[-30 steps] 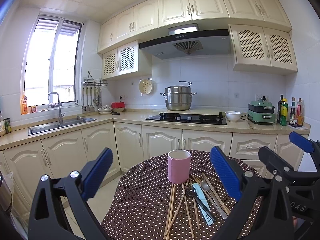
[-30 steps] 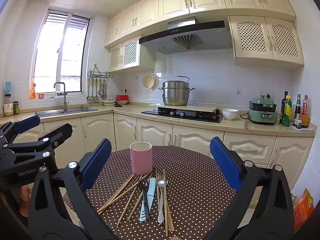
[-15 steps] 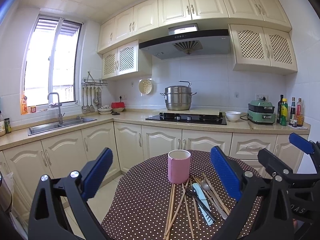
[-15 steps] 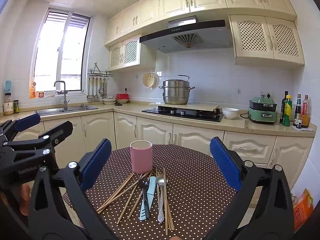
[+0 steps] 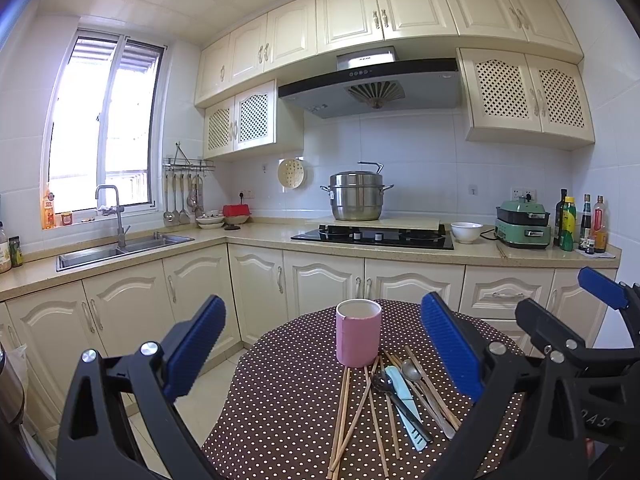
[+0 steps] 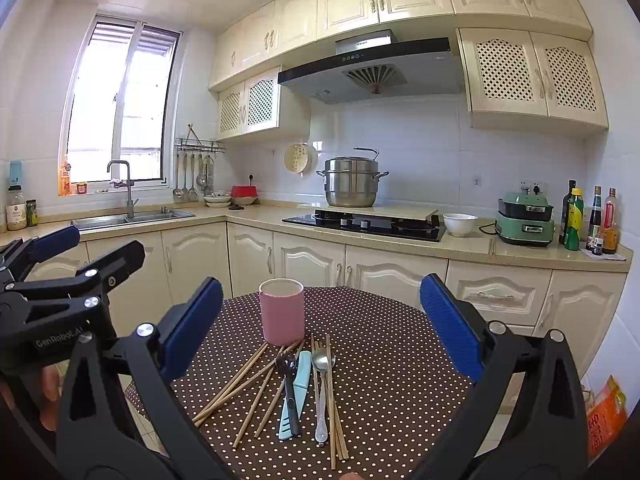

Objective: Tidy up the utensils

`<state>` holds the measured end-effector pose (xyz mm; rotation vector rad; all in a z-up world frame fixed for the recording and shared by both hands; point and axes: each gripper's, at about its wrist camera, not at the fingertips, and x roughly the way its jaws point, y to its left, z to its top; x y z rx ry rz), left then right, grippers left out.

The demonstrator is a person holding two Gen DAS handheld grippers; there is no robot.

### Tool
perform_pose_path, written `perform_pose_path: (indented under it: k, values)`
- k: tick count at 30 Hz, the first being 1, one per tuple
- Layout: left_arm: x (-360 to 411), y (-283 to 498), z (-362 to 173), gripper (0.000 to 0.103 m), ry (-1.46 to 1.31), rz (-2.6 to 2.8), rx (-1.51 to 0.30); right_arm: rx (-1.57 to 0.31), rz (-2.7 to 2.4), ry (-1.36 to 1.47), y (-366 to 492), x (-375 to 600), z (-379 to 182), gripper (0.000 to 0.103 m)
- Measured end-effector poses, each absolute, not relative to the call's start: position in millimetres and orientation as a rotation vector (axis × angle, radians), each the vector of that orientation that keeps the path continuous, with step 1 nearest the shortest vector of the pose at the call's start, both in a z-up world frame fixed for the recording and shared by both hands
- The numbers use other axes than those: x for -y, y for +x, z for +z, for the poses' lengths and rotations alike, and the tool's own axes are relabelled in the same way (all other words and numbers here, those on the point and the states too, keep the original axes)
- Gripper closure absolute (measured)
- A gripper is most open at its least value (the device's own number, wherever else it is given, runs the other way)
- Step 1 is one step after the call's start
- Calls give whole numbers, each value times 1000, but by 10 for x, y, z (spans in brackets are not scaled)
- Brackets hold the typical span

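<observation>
A pink cup [image 5: 357, 332] [image 6: 281, 311] stands upright on a round table with a brown dotted cloth [image 5: 280, 400] [image 6: 392, 360]. In front of the cup lie several wooden chopsticks [image 5: 343, 408] [image 6: 236, 384], a metal spoon [image 5: 411, 369] [image 6: 321, 360], a black fork [image 6: 286, 364] and a pale blue utensil [image 5: 402, 396] [image 6: 301, 376]. My left gripper [image 5: 324, 348] hangs open above the table's near side, nothing between its blue pads. My right gripper [image 6: 320, 328] is open too and holds nothing. Each gripper shows at the edge of the other's view.
Cream cabinets and a counter [image 5: 256, 236] run behind the table, with a sink [image 5: 120, 248], a hob [image 5: 372, 236] bearing a steel pot [image 5: 356, 196], a white bowl [image 5: 466, 232], a green appliance [image 5: 522, 224] and bottles [image 5: 580, 224]. An orange bag [image 6: 604, 412] sits low right.
The right wrist view has dropped slightly toward the table, so the cup and utensils sit a little lower in it. The left gripper has barely moved. Both stay open.
</observation>
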<state>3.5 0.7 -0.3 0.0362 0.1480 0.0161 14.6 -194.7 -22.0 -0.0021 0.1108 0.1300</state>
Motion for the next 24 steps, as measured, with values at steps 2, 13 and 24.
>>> perform_pose_path:
  k: [2, 13, 24]
  values:
    - [-4, 39, -9, 7, 38, 17, -148, -111, 127, -4, 144, 1946, -222, 6]
    - [9, 33, -40, 7, 42, 16, -145, -114, 126, -4, 149, 1951, -228, 6]
    - [23, 22, -42, 7, 49, 19, -141, -116, 125, -4, 151, 1954, -227, 6]
